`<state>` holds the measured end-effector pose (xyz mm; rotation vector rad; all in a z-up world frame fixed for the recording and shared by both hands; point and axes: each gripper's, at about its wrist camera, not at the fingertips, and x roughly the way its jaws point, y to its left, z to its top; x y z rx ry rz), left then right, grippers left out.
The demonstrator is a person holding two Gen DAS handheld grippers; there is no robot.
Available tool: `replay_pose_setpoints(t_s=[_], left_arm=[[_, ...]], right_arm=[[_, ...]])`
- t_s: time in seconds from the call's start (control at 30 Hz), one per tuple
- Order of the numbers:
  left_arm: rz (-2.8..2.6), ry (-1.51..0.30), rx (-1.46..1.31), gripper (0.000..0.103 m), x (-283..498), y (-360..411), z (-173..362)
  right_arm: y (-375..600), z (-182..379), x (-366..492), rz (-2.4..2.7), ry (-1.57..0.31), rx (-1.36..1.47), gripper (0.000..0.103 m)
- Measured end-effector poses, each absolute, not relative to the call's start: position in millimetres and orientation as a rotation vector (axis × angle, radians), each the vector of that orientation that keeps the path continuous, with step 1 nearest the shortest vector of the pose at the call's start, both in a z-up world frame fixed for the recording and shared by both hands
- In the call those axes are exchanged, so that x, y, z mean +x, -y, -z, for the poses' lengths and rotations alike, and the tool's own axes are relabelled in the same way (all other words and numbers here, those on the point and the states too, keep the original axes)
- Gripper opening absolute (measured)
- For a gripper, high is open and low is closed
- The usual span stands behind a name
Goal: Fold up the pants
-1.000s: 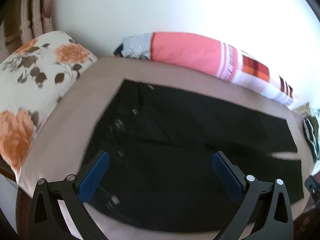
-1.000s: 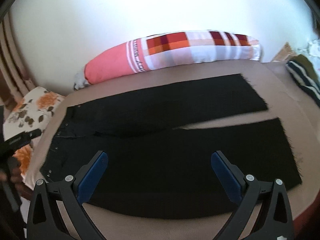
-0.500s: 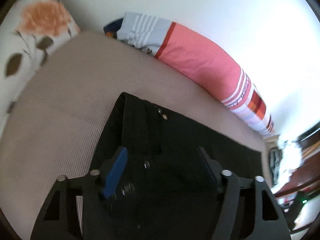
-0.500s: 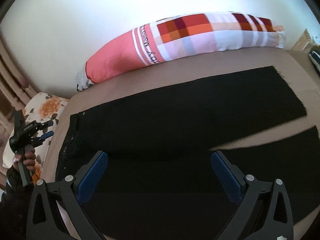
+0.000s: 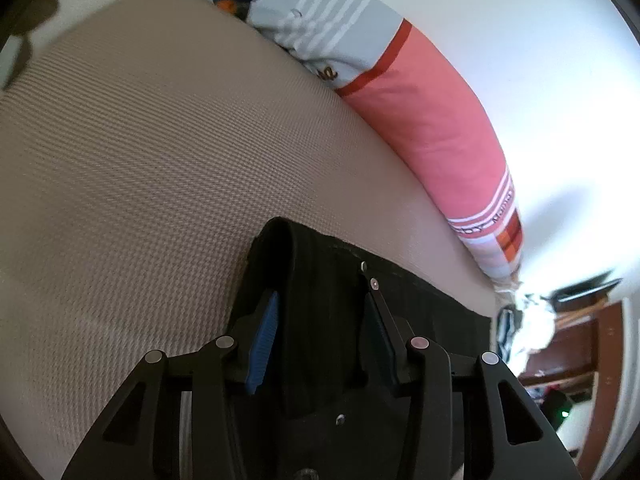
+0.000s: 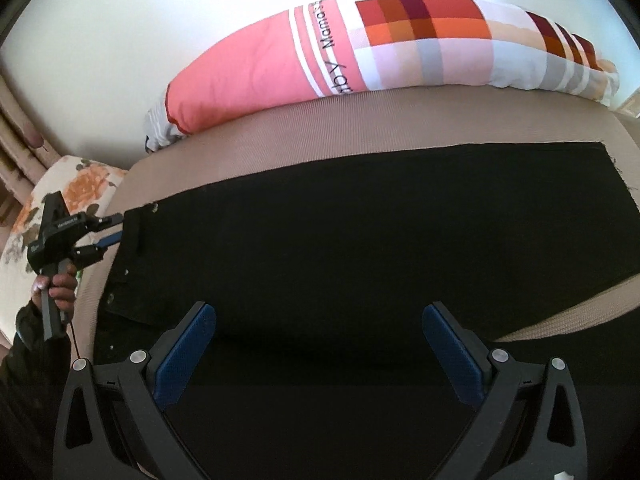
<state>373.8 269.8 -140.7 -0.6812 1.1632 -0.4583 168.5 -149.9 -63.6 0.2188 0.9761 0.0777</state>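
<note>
the black pants [image 6: 360, 248] lie spread flat on a tan bed [image 6: 400, 120], waistband at the left, legs running off to the right, the far leg fully in view and the near leg partly under the camera. the cloth looks like heavy, soft denim-type fabric: it should drape and sag when lifted, not slide much on the ribbed bed cover, and the thick waistband with its rivets gives the firmest place to take hold.

the left tool [image 5: 320, 320] has its blue pads drawn in around a raised fold of the waistband [image 5: 288, 264], apparently pinching it, though dark cloth on dark plastic makes contact hard to confirm; the right view shows it at the waistband edge [image 6: 106, 240]. the right tool [image 6: 320, 344] hangs spread wide over the middle of the pants, holding nothing.

the near edge of the pants and the near leg's hem are cut off. beyond lie a long pink and checked pillow [image 6: 360, 52] against the wall and a floral pillow [image 6: 80, 184] at the left.
</note>
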Motion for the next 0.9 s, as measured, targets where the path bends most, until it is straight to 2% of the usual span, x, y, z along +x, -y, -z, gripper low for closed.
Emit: replay_pose_setpoints(t_s=[0.5,0.53,0.57,0.63,0.9], left_arm=[[0.601,-1.167,-0.701,0.042,401,-236,166],[0.614,-1.124,-0.716,0.038,401,-235,167],[0.598,-1.115,-0.715,0.023,400,-234,167],[0.564,-1.1,-0.707,0.007,397,-234,165],[0.642,-0.93,-0.572,0.007,348,-220,106]], right_arm=[[141,74,216,-0.129,-0.976,0.158,0.103],[140,73,223,-0.147,-0.974,0.139,0.103],[138,73,228,-0.161,-0.972,0.117,0.103],[135,70,241,-0.198,-0.974,0.053,0.103],[126,60,300,-0.521,-1.011,-0.202,0.103]])
